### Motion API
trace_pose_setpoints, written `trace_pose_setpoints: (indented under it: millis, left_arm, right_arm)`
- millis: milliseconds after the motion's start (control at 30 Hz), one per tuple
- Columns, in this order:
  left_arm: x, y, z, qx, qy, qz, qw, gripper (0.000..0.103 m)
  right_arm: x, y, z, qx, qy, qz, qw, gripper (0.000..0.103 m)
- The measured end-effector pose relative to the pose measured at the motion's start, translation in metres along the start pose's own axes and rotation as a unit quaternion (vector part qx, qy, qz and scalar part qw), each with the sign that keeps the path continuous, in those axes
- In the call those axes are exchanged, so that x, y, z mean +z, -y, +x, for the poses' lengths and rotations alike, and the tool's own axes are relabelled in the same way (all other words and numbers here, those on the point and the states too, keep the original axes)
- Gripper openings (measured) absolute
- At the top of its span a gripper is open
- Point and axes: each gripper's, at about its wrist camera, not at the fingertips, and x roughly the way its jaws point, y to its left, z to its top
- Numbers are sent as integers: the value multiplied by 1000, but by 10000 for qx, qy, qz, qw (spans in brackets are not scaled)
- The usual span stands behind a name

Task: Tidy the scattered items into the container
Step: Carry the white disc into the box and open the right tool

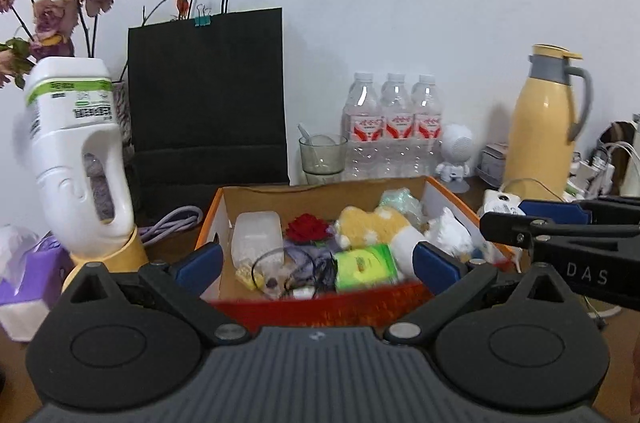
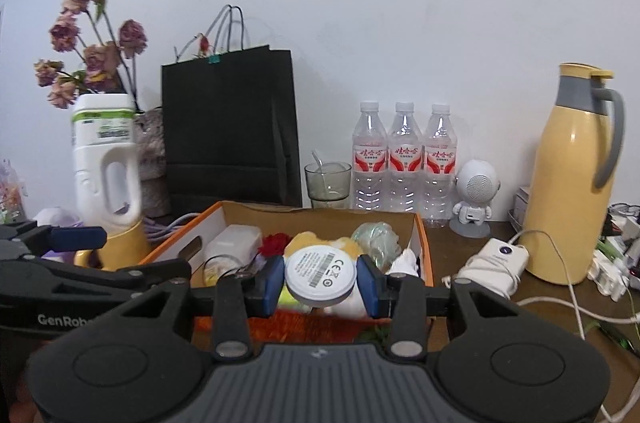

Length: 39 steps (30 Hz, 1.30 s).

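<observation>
Between blue rubber pads of right gripper (image 2: 321,281), flat white plastic disc (image 2: 321,277) is pinched, printed barcode face shown, held over near edge of cardboard box (image 2: 423,247). Left gripper (image 1: 318,261) is seen spread wide, nothing between pads, poised at box's near edge. Fluffy yellow plush (image 1: 374,225), red fabric rose (image 1: 306,227), glossy green packet (image 1: 364,265) and frosted plastic case (image 1: 256,237) are shown inside box by left view. Corded white device (image 2: 494,263) beyond box's right edge is shown whole only by right view.

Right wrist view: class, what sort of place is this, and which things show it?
Probably a cluttered table at home: dried flowers, a yellow flask, water bottles and a black bag against a plain wall.
</observation>
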Motion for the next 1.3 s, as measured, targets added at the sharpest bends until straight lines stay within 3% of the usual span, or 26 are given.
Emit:
trace_pose_setpoints:
  millis: [533,667,767,867,1000,1100,1300]
  left_arm:
    - [50,-20,96,-2,-276,91,9996,103]
    - [67,-31,129,-273,-891,-101,9956,103]
    - [78,-41,163,-606,-1758,-450,9815,103]
    - [85,-50,188,-451,-2416,-728,9666,103]
    - [85,-59,210,-609,-3111,-463,9473,103]
    - [76,-57,213,-270,-3312,-19,9432,103]
    - [56,-58,219,-284,-3838,224,9227,103]
  right_arm:
    - [48,24,106,59,-367,45,9993,38]
    - [69,31,135,115,-806,-92,9966,38]
    - [82,39,164,104,-1314,-210,9911,38]
    - [90,41,189,240,-1955,-216,9802,38]
    - [93,44,215,350,-2769,-107,9602,38]
    - [84,50,231,639,-3510,213,9339,38]
    - [61,44,242,723,-4467,38,8917,39]
